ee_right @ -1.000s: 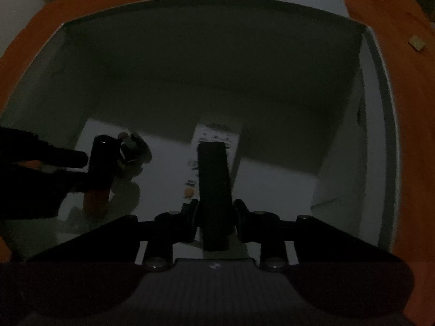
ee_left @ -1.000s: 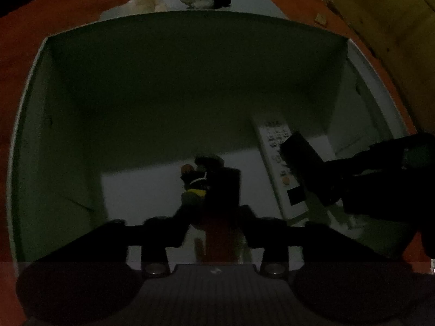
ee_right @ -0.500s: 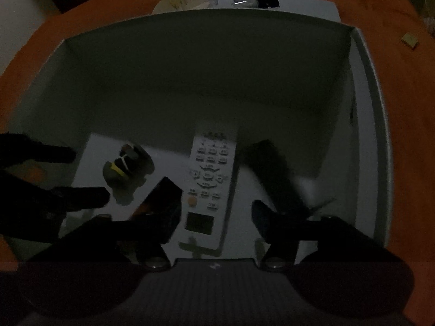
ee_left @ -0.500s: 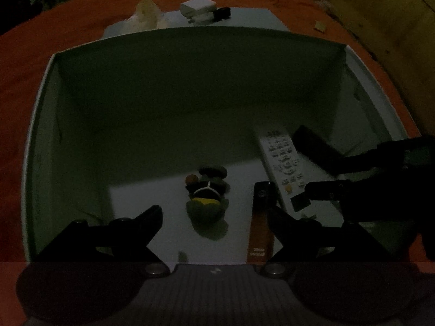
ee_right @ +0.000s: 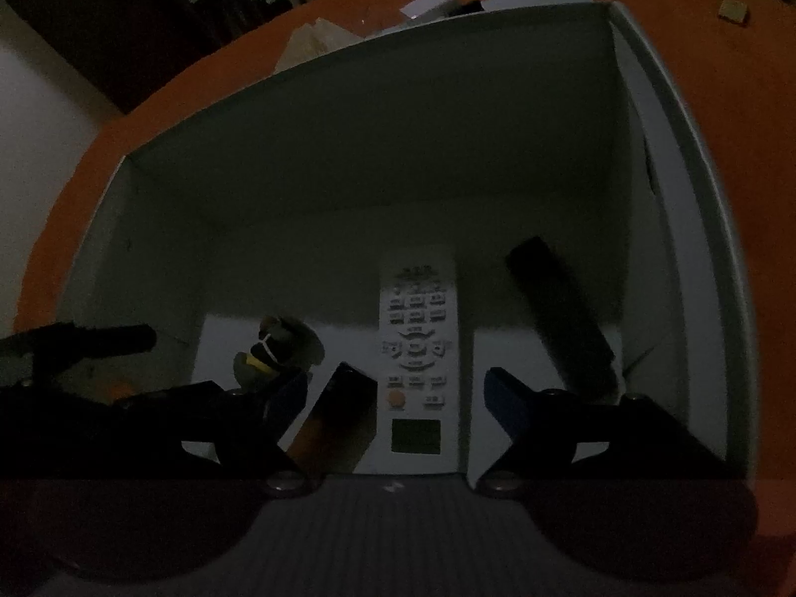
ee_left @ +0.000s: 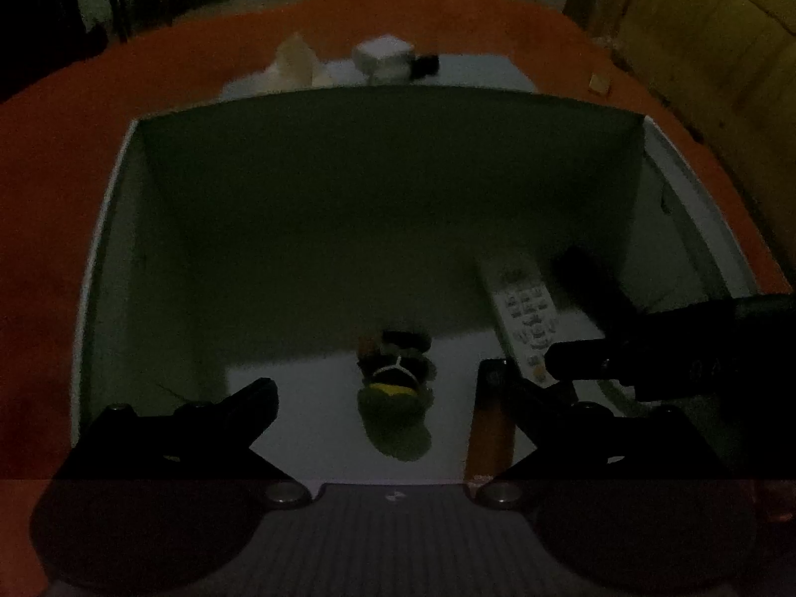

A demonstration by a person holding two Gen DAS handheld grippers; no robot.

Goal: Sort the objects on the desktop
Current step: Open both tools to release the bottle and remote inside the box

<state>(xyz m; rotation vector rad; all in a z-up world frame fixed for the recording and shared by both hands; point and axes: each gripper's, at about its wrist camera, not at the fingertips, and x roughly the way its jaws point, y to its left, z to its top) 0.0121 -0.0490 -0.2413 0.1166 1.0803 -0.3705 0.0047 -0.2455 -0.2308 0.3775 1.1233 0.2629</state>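
Observation:
A white open box (ee_left: 114,229) (ee_right: 661,159) stands on the orange table. On its floor lie a small dark toy figure with a yellow band (ee_left: 395,378) (ee_right: 271,353), an orange-brown flat bar (ee_left: 490,428) (ee_right: 338,423), a white remote control (ee_left: 527,318) (ee_right: 418,348) and a black bar-shaped object (ee_left: 592,283) (ee_right: 562,318). My left gripper (ee_left: 388,398) is open and empty above the toy. My right gripper (ee_right: 398,388) is open and empty above the remote. Each gripper shows at the edge of the other's view.
Behind the box lie a white adapter with a black plug (ee_left: 383,54) (ee_right: 433,2), crumpled pale paper (ee_left: 296,64) (ee_right: 318,40) and a flat white sheet (ee_left: 477,69). A small tan piece (ee_left: 598,83) (ee_right: 734,11) lies on the table at the right. A yellow sofa (ee_left: 696,49) stands beyond.
Both grippers opened and released what they held: the left let go of the toy and orange bar, the right the black bar. Both then pulled back and up from the box.

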